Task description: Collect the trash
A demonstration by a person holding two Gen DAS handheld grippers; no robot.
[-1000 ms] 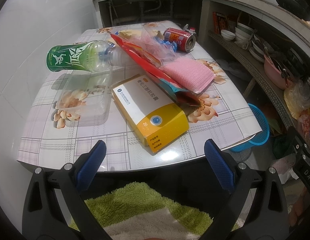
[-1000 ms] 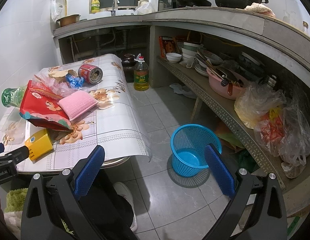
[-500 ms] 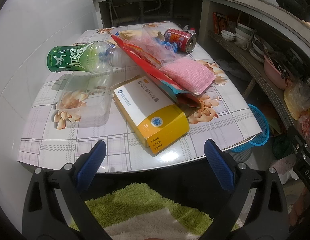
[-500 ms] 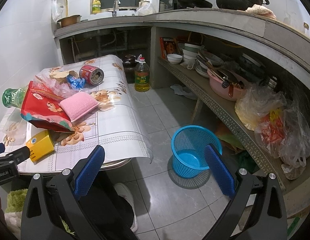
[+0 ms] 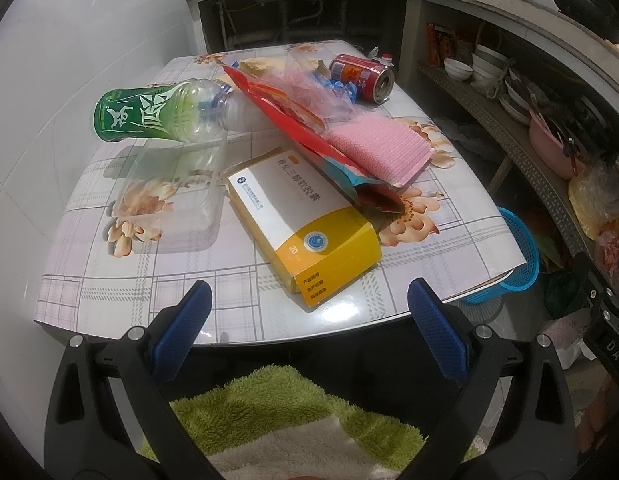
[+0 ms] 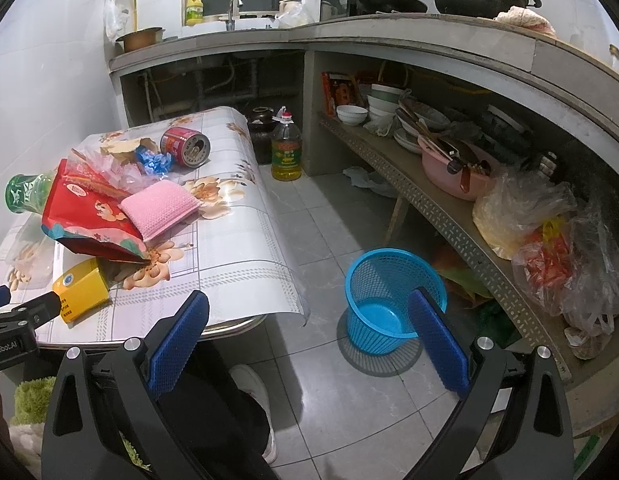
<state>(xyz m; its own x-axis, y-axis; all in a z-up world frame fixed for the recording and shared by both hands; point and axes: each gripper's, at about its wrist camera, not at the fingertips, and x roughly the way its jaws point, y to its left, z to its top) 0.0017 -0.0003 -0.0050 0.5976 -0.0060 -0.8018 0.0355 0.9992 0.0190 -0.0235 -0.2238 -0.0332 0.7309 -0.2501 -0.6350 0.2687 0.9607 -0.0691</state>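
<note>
I hold my left gripper [image 5: 305, 312] with its jaws wide apart and empty at the near edge of the table [image 5: 149, 280], just short of the yellow box [image 5: 305, 220]. Behind the box lie a red bag [image 5: 297, 128], a pink sponge [image 5: 377, 148], a green bottle [image 5: 153, 114], a clear tray [image 5: 173, 196] and a can [image 5: 361, 78]. My right gripper [image 6: 307, 328] is also spread and empty, over the floor beside the blue basket [image 6: 393, 296].

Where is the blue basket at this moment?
The blue basket stands on the tiled floor in the right wrist view, between the table and the low shelf, with nothing visible inside.
</note>
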